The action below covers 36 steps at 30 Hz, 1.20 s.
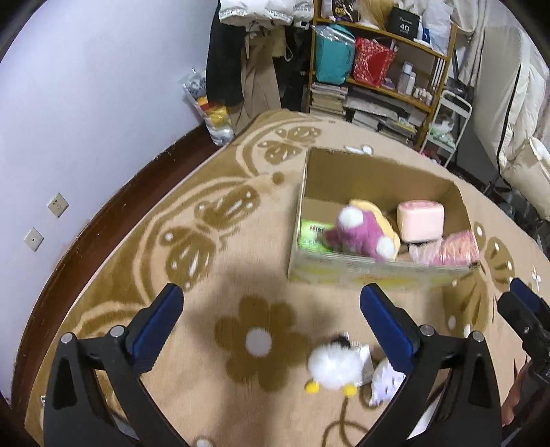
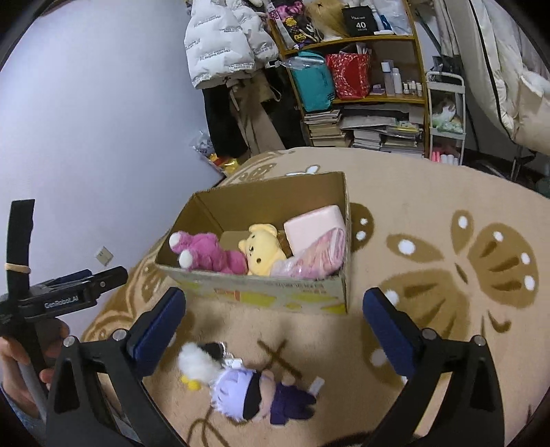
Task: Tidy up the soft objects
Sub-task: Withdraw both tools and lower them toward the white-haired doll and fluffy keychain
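Soft indoor light falls from above, throwing a broad shadow on the rug (image 1: 240, 282) (darkest beneath the left view). Fisheye bending curves the edges, corners go black, and the cardboard box (image 1: 374, 271) is motion-blurred.

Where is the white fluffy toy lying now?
The white toy lies on the rug in front of the box, touching the purple-haired doll on its left in the right wrist view.

"40" on black box (image 2: 360, 22) atop shelf (image 2: 380, 100), "GenRobot.AI" on left hand-held gripper (image 2: 74, 287) body, cardboard box (image 2: 261, 292) print unreadable.
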Each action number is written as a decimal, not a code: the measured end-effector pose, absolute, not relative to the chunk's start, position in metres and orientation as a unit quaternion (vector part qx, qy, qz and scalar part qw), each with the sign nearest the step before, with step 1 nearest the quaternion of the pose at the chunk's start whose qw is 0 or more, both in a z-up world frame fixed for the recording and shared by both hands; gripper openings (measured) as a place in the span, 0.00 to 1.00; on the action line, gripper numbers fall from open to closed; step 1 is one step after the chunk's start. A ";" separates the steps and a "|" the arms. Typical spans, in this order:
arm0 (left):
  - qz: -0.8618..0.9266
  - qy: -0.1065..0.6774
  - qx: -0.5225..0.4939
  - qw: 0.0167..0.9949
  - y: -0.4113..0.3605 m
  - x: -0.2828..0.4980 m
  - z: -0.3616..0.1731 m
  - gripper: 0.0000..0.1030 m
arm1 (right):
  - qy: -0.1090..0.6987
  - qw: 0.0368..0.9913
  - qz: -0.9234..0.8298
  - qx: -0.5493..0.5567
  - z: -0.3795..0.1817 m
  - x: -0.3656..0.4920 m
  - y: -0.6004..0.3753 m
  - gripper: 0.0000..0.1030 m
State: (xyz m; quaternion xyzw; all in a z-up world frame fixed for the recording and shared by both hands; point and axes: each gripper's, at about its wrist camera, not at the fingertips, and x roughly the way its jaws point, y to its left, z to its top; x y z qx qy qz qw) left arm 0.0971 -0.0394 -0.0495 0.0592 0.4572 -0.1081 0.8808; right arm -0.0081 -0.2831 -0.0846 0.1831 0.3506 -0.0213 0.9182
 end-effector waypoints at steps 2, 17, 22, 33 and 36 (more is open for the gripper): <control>-0.110 0.465 0.064 0.876 -0.038 0.089 -0.050 0.99 | 0.355 0.917 -0.023 0.182 -0.083 -0.014 -0.279 1.00; -0.110 0.501 0.107 0.851 -0.032 0.053 -0.056 0.99 | 0.399 0.901 -0.014 0.170 -0.095 -0.030 -0.240 1.00; -0.105 0.521 0.103 0.841 -0.028 0.059 -0.065 0.99 | 0.424 0.891 -0.006 0.160 -0.108 -0.022 -0.231 1.00; -0.101 0.578 0.092 0.804 -0.033 0.071 -0.100 0.99 | 0.482 0.861 0.003 0.160 -0.139 -0.002 -0.226 1.00; -0.101 0.589 0.084 0.797 -0.034 0.074 -0.107 0.99 | 0.500 0.853 0.006 0.154 -0.149 0.005 -0.222 0.99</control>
